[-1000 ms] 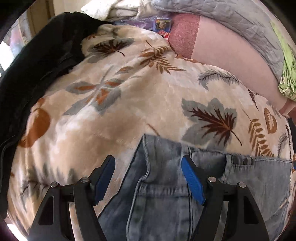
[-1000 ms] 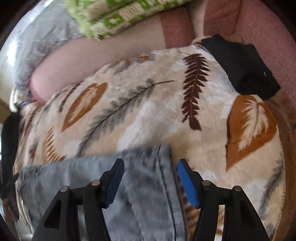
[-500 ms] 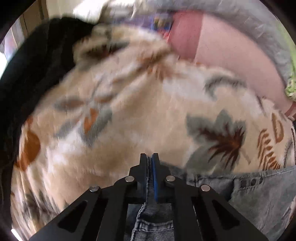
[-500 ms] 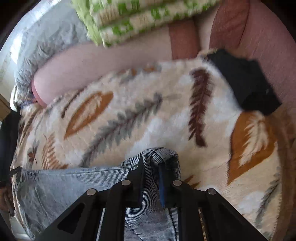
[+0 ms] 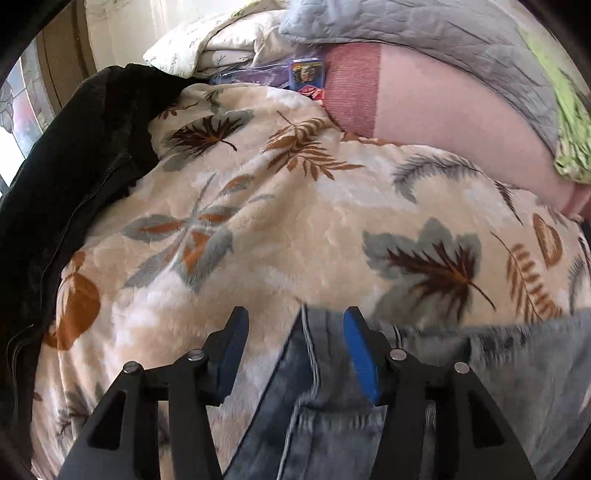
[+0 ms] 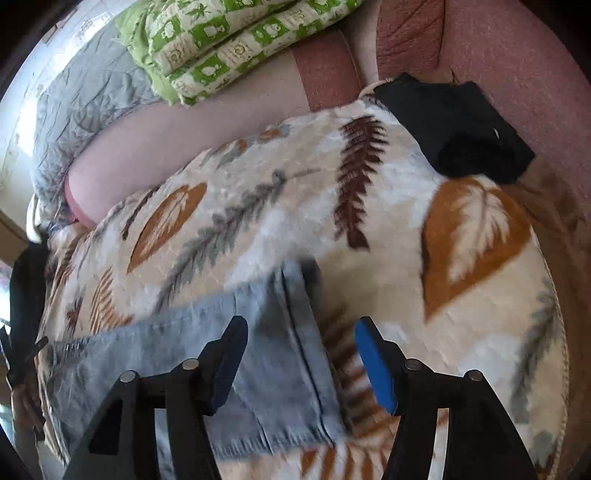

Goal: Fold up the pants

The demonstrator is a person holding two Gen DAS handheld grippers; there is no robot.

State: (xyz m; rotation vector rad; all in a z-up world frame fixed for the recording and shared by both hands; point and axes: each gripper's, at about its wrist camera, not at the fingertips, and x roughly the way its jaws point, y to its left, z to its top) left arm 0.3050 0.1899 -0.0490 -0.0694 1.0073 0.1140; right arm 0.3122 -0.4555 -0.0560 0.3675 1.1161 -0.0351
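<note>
Light blue jeans (image 5: 332, 413) lie flat on a cream blanket with a leaf print (image 5: 280, 229). In the left wrist view my left gripper (image 5: 295, 350) is open, its blue pads on either side of the jeans' upper left corner seam. In the right wrist view the jeans (image 6: 229, 354) lie across the blanket (image 6: 369, 229), and my right gripper (image 6: 301, 360) is open above their right edge seam. Neither gripper holds the cloth.
A black jacket (image 5: 62, 177) lies along the left of the blanket. A black cloth (image 6: 458, 125) sits at the far right. A grey quilt (image 5: 424, 33), a green patterned pillow (image 6: 229, 40) and the pink sofa back (image 6: 517, 66) stand behind.
Both grippers were open a second ago, shut on the jeans' edges half a second ago, and have now opened again. The jeans lie flat on the blanket.
</note>
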